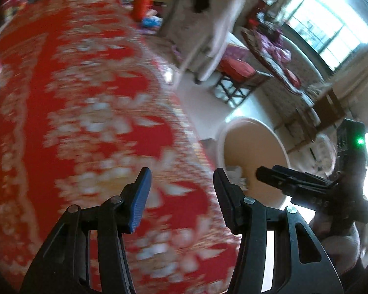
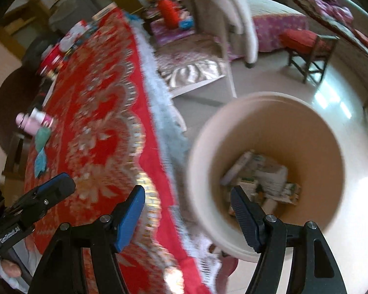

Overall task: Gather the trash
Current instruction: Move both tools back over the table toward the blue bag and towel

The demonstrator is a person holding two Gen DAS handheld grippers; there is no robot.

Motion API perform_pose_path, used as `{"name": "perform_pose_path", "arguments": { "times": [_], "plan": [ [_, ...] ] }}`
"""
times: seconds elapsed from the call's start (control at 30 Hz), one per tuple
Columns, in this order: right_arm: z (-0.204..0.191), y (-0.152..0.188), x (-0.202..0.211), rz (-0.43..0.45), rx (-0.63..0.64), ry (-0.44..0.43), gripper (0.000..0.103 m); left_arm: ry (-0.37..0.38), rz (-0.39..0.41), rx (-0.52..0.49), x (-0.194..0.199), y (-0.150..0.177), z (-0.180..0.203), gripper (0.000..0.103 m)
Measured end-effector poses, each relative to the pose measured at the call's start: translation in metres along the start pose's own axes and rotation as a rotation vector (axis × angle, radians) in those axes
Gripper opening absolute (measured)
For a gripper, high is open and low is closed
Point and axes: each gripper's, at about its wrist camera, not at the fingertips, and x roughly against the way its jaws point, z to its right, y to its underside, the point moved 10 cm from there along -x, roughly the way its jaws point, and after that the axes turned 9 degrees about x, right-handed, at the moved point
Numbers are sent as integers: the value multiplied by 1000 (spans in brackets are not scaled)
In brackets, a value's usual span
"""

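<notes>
Beside the desk (image 2: 105, 112), on the floor (image 2: 343, 147), stands the tan bin (image 2: 331, 161), just off the cloth's fringed edge; it already holds crumpled paper and wrappers (image 2: 260, 176) at the bottom, so part of the collecting looks done. Right gripper (image 2: 187, 210) hangs over the gap between desk edge and bin rim, fingers wide apart, nothing between them. Left gripper (image 1: 182, 188) is over the red patterned cloth (image 1: 73, 122) near the same edge, fingers also spread wide and empty. My read: a drop has been made or both are between picks. What's left is unclear: near the desk's side edge in the right view lie a pink bottle-like item (image 2: 34, 122) and a teal scrap (image 2: 41, 152), and a blurred cluster of red and white items (image 2: 61, 49) sits at the far end; can't tell which count as trash. Heavy motion blur in both views. Room: the middle of the desk is open cloth, free for travel. Bin mouth is wide, good clearance from above. Watch the hanging fringe (image 2: 159, 112) next to the bin rim, it could snag a finger. The two grippers are close to each other near the desk corner, keep them apart. A white-draped chair (image 2: 235, 19) and a red-cushioned stool (image 2: 306, 46) sit well back from the bin.
</notes>
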Motion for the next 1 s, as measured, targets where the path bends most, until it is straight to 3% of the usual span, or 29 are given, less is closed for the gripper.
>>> {"name": "perform_pose_path", "arguments": {
  "times": [0.5,0.77,1.0],
  "plan": [
    [-170,-21,-71,-93,235,-131,70,-249,121,302,88,-19,-238,51],
    [-249,-26,-101,-130,335,-175,70,-336,148,386,116,-34,-331,51],
    [-287,-29,-122,-154,350,-194,70,-375,152,399,122,-57,-378,51]
  ]
}}
